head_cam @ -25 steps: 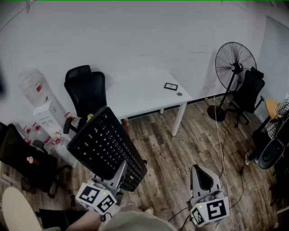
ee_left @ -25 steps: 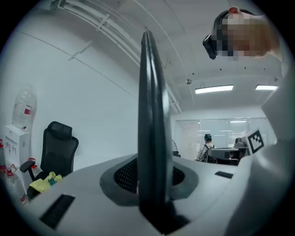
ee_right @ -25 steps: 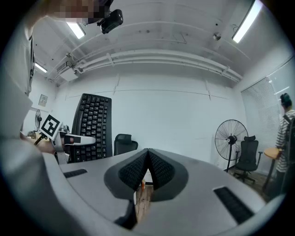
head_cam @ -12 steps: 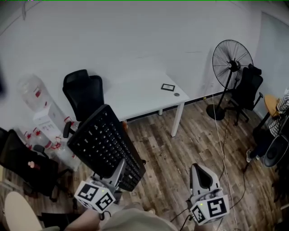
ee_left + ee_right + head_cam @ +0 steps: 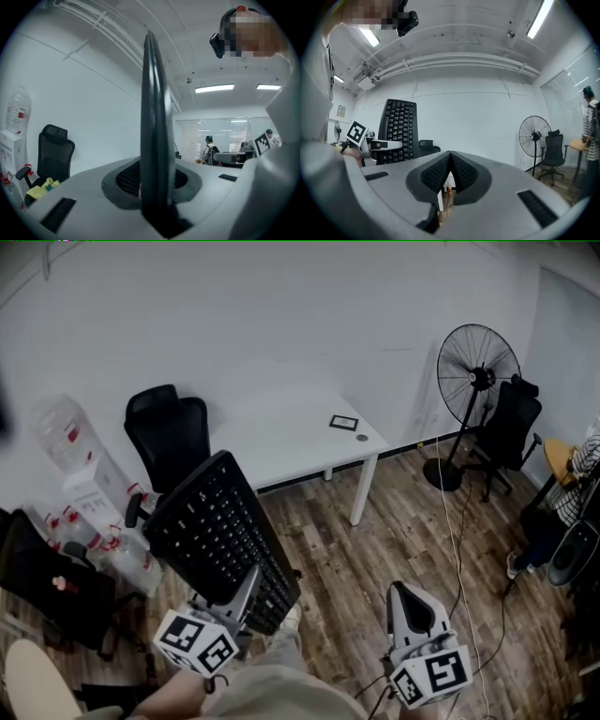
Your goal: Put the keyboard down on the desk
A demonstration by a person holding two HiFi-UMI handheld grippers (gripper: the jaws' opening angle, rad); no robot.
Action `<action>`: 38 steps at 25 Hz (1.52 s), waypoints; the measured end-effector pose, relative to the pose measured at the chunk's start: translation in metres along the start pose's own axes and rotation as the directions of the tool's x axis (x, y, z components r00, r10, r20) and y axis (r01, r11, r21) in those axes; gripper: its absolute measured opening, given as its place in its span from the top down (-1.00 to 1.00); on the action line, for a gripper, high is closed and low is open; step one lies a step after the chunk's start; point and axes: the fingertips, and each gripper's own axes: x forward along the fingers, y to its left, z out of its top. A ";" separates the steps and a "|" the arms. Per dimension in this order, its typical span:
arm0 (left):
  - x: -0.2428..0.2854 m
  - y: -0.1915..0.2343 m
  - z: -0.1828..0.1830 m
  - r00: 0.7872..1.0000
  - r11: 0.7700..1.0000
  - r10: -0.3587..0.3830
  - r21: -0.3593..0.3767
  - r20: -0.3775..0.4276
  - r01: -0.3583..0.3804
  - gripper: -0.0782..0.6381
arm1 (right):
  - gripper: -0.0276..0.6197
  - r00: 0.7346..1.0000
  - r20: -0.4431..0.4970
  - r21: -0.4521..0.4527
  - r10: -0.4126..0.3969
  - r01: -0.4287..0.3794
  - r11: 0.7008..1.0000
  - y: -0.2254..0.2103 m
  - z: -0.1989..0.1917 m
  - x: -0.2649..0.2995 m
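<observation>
Keyboard (image 5: 220,540) in transit: it stands on edge in my left claw (image 5: 247,589), keys turned toward my right side, gripped by its near end with the rest rising up and away from the claw. The left gripper view shows the jaws clamped on its thin dark edge (image 5: 152,140), and that grip has not loosened over the past second. What has changed is the room around it. The white tabletop (image 5: 281,432), the black chair (image 5: 169,442) and the standing fan (image 5: 478,362) have all slid a little in the head view, while the keyboard has kept its place against my claw. I judge that I am walking it across the wooden floor (image 5: 375,540), not yet lowering it. The tabletop lies well ahead of the left claw and beyond the keyboard's far end, with open floor between. My right claw (image 5: 412,601) hangs off to the right of the left one, jaws together on nothing, pointing the same way. For the task, the carry goes on: the approach remains to be finished, then the keyboard must be tipped flat onto the tabletop.
</observation>
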 end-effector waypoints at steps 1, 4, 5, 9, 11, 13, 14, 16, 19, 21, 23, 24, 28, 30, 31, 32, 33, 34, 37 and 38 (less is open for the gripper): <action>0.005 -0.001 -0.002 1.000 1.000 -0.001 -0.003 -0.004 0.001 0.47 | 0.84 1.000 0.004 0.003 0.004 -0.004 1.000 -0.003 0.001 0.002; 0.023 -0.004 -0.006 1.000 1.000 -0.010 -0.013 -0.009 0.010 0.47 | 0.84 1.000 0.011 -0.002 0.007 -0.007 1.000 -0.016 0.001 0.011; 0.028 -0.002 -0.007 1.000 1.000 -0.013 -0.016 -0.011 0.013 0.47 | 0.84 1.000 0.009 -0.004 0.006 -0.006 1.000 -0.019 0.001 0.015; 0.051 0.013 -0.009 1.000 1.000 -0.013 -0.023 -0.023 0.012 0.47 | 0.84 1.000 -0.021 -0.006 -0.005 0.005 1.000 -0.030 -0.007 0.040; 0.065 0.024 -0.013 0.999 0.999 -0.012 -0.038 -0.030 0.011 0.47 | 0.84 0.999 -0.040 0.002 -0.003 0.003 1.000 -0.036 -0.011 0.056; 0.081 0.036 -0.016 0.999 0.998 -0.016 -0.059 -0.039 0.014 0.47 | 0.84 0.999 -0.047 0.017 0.009 -0.008 1.000 -0.040 -0.011 0.075; 0.091 0.043 -0.016 0.999 0.997 -0.019 -0.071 -0.041 0.017 0.47 | 0.84 0.999 -0.047 0.018 0.015 -0.014 1.000 -0.042 -0.009 0.085; 0.111 0.058 -0.014 0.999 0.995 -0.026 -0.095 -0.039 0.022 0.47 | 0.84 0.999 -0.050 0.005 0.020 -0.020 1.000 -0.048 -0.005 0.110; 0.143 0.081 -0.014 0.999 0.992 -0.030 -0.125 -0.044 0.024 0.47 | 0.84 0.998 -0.067 -0.005 0.017 -0.018 1.000 -0.058 -0.003 0.146; 0.166 0.098 -0.012 0.998 0.991 -0.034 -0.132 -0.056 0.027 0.47 | 0.84 0.997 -0.079 -0.002 0.013 -0.013 1.000 -0.066 0.000 0.171; 0.190 0.115 -0.007 0.997 0.991 -0.042 -0.127 -0.064 0.034 0.47 | 0.84 0.997 -0.079 0.003 0.006 -0.005 1.000 -0.076 0.006 0.198; 0.202 0.123 -0.005 0.997 0.992 -0.045 -0.120 -0.066 0.037 0.47 | 0.84 0.997 -0.075 0.008 0.000 0.001 1.000 -0.081 0.009 0.212; 0.246 0.158 0.003 0.995 0.994 -0.057 -0.092 -0.076 0.050 0.47 | 0.84 0.997 -0.073 0.017 -0.021 0.022 1.000 -0.095 0.013 0.266; 0.268 0.175 0.005 0.995 0.995 -0.066 -0.086 -0.080 0.059 0.47 | 0.84 0.996 -0.083 0.014 -0.026 0.027 1.000 -0.100 0.012 0.295; 0.278 0.183 0.005 0.994 0.994 -0.070 -0.085 -0.082 0.063 0.47 | 0.84 0.996 -0.087 0.013 -0.028 0.030 0.999 -0.103 0.011 0.308; 0.287 0.191 0.005 0.994 0.994 -0.074 -0.084 -0.084 0.067 0.47 | 0.84 0.995 -0.090 0.014 -0.031 0.032 0.999 -0.104 0.009 0.320; 0.295 0.199 0.004 0.993 0.994 -0.078 -0.085 -0.087 0.071 0.47 | 0.84 0.995 -0.093 0.015 -0.034 0.036 0.999 -0.106 0.008 0.331; 0.303 0.206 0.003 0.992 0.993 -0.083 -0.088 -0.091 0.075 0.47 | 0.84 0.994 -0.097 0.017 -0.039 0.041 0.999 -0.108 0.006 0.342; 0.329 0.222 0.001 0.990 0.991 -0.094 -0.106 -0.104 0.083 0.47 | 0.84 0.991 -0.123 0.025 -0.053 0.056 0.998 -0.117 -0.001 0.369; 0.336 0.226 0.000 0.989 0.990 -0.097 -0.114 -0.109 0.084 0.47 | 0.84 0.989 -0.137 0.026 -0.055 0.059 0.998 -0.120 -0.004 0.376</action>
